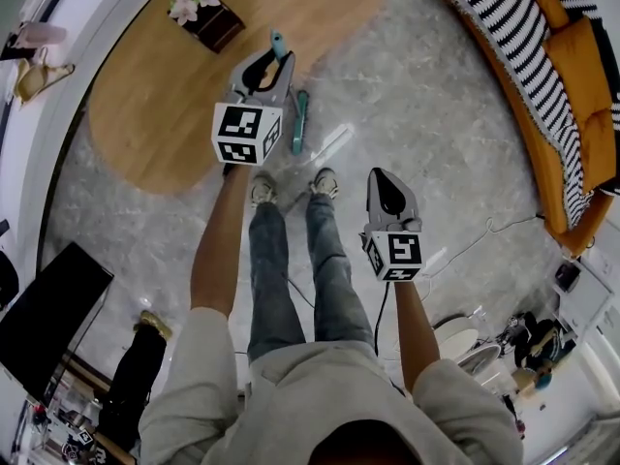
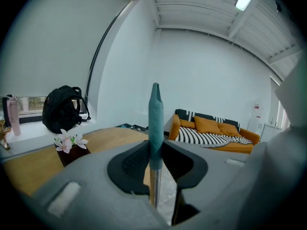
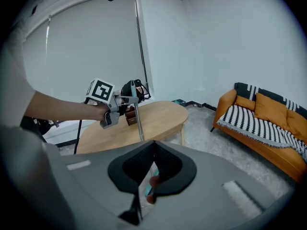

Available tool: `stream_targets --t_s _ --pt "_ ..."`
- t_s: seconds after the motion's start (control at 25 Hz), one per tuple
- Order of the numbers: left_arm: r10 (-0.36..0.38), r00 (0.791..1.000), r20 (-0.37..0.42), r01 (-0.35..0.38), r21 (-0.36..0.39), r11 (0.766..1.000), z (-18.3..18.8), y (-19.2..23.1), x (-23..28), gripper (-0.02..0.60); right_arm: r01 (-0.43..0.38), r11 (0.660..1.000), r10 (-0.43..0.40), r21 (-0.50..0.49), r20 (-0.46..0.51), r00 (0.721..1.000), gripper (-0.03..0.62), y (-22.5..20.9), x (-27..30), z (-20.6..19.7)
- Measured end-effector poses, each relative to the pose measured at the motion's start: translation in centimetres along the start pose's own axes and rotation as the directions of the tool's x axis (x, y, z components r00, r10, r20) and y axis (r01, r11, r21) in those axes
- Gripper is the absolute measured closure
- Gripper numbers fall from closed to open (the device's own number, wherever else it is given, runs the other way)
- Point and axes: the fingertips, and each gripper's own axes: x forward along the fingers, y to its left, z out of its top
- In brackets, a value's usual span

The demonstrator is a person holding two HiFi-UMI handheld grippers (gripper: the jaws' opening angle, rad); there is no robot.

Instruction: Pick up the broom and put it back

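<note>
One broom point(image 2: 155, 121) in left tongs point(image 2: 155, 159); one table point(image 1: 145, 114), one sofa point(image 3: 225, 103).

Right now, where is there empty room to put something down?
The wooden table is mostly bare beside the flower box. The grey floor between table and orange sofa is open too. It's crowded round the broom and shoes, and among the cables past the sofa's end.

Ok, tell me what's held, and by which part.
The left gripper holds the broom by the teal grip at its pole's top end; the right gripper holds nothing.
</note>
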Motion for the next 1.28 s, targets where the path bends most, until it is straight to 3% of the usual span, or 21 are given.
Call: stream_targets --t_s 0.56,0.76,1.28 --pt "-0.037 0.999 0.036 0.035 0.053 0.998 1.1 -5.8 -4.2 0.491 0.028 1.000 -0.029 0.006 0.018 0.999 0.594 -1.2 -1.6 0.3" --pt "-0.036 0.998 0.058 0.031 0.084 0.996 3.0 -7.8 -7.1 0.488 0.063 0.998 -0.064 0.018 0.040 0.997 0.594 -2.6 -3.0 1.7" --pt "-0.121 0.979 0.165 0.098 0.145 0.985 17.9 -15.2 -14.1 0.494 0.123 0.992 -0.126 0.028 0.158 0.979 0.594 -4.2 -11.3 10.1"
